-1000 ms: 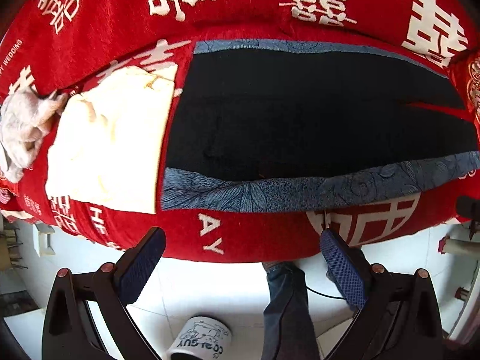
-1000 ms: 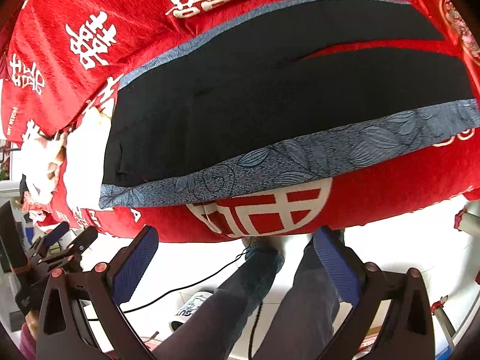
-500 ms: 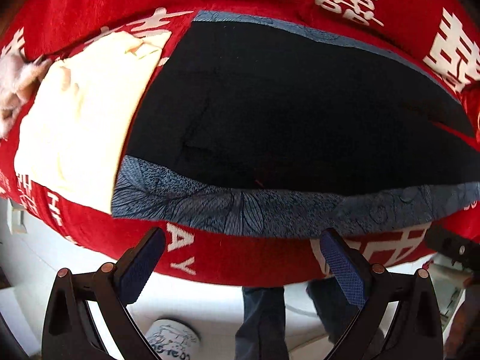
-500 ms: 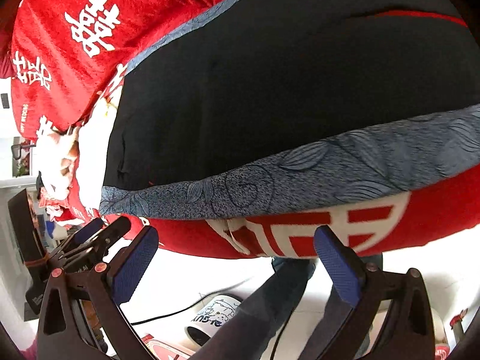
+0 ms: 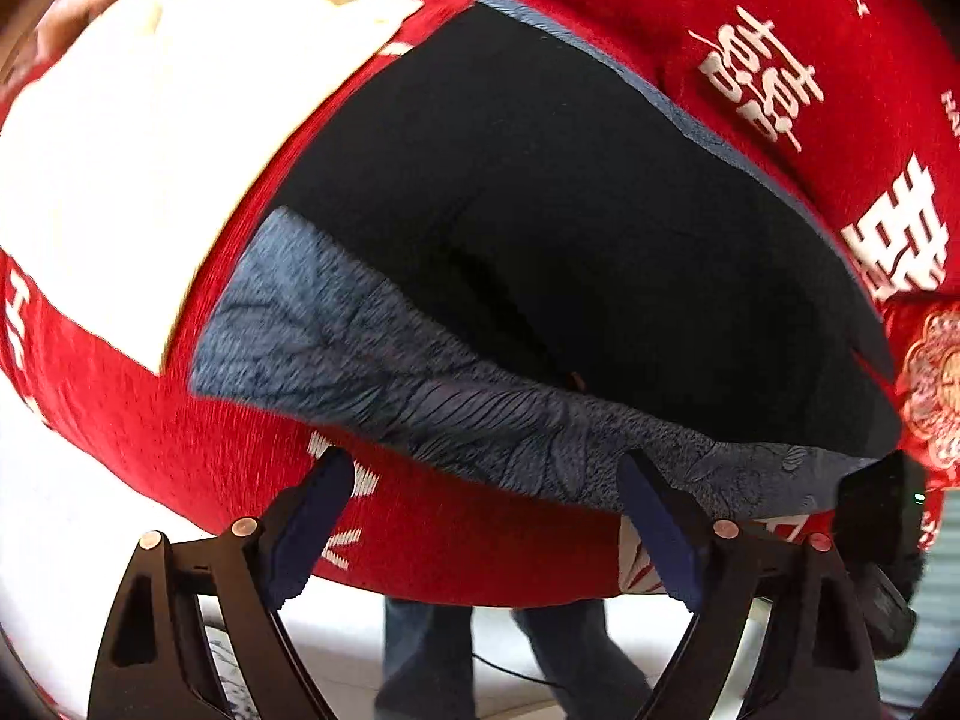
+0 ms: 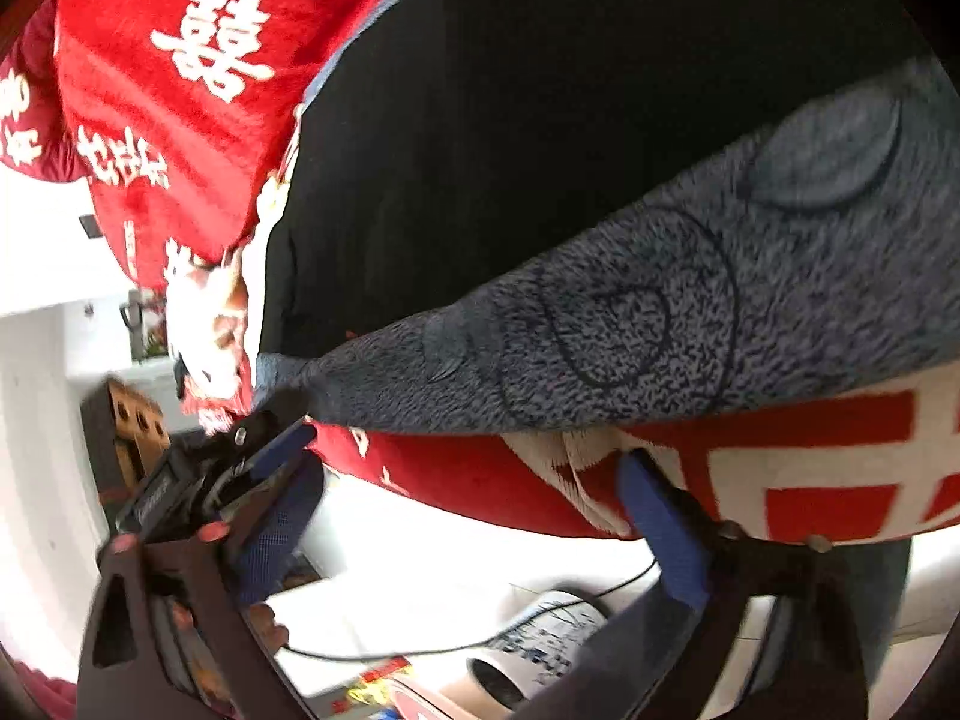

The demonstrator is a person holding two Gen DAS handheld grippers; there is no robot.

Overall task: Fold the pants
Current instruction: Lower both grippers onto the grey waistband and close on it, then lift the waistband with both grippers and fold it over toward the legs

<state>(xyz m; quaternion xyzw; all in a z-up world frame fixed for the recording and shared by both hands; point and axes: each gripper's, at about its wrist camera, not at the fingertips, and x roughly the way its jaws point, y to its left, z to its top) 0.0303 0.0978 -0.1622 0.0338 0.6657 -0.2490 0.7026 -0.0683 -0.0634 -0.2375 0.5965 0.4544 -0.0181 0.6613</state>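
Observation:
Black pants (image 5: 600, 228) with a blue-grey patterned side band (image 5: 456, 402) lie flat on a red bed cover (image 5: 180, 450). The band runs along the bed's near edge. My left gripper (image 5: 486, 516) is open, its blue pads just below the band, near the pants' left end. My right gripper (image 6: 474, 516) is open, close under the same band (image 6: 660, 312) further right. The pants' black cloth (image 6: 510, 120) fills the upper right wrist view. The left gripper shows in the right wrist view (image 6: 240, 456), by the band's left corner.
A folded cream cloth (image 5: 150, 138) lies on the bed left of the pants. The red cover (image 6: 180, 90) has white characters. Below the bed edge is white floor with the person's legs (image 5: 480, 648), a printed mug (image 6: 540, 648) and a cable.
Both grippers have moved in toward the bed edge and now sit close under the patterned band. Both stay open.

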